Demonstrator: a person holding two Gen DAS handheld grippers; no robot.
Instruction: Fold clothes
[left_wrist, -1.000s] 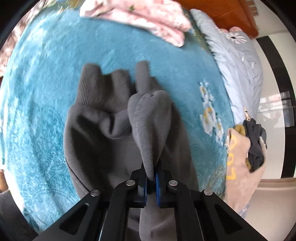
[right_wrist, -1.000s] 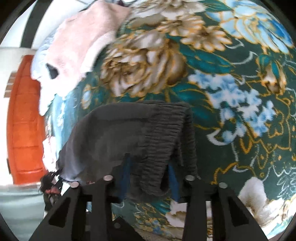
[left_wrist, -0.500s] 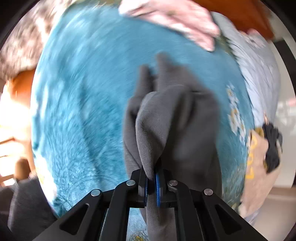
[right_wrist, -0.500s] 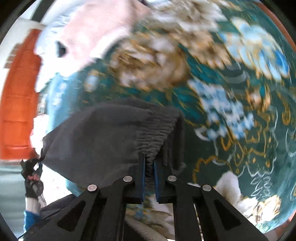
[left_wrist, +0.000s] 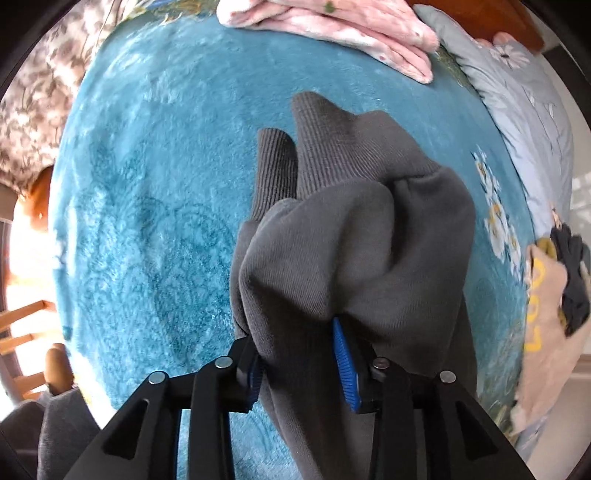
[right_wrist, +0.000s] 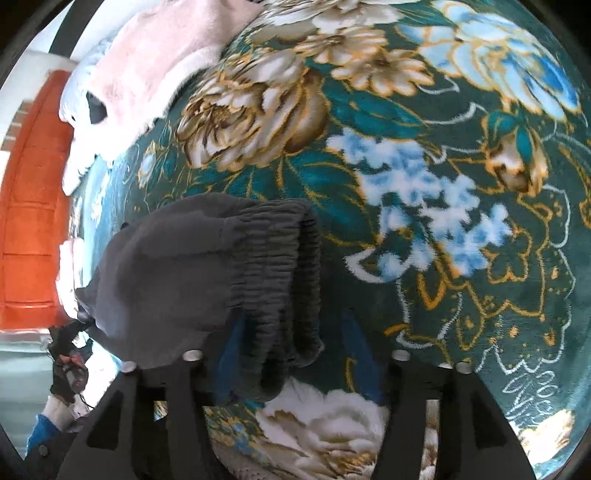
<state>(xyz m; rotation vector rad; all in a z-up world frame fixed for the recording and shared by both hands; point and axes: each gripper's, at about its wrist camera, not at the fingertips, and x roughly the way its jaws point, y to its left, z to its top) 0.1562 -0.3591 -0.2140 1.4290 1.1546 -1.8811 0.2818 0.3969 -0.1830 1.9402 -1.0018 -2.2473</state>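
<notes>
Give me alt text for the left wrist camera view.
Gray sweatpants drape bunched between the left gripper's open blue-padded fingers, ribbed cuffs pointing away over a teal blanket. Folded pink clothing lies at the far edge.

The left claw (left_wrist: 301, 363) points forward and down, its two black fingers spread apart, the blue pads (left_wrist: 345, 360) well separated. The right claw (right_wrist: 291, 363) is likewise parted wide, both black fingers angled downward. At the lower left of the right wrist view, a hand (right_wrist: 68, 371) grips a handle.
</notes>
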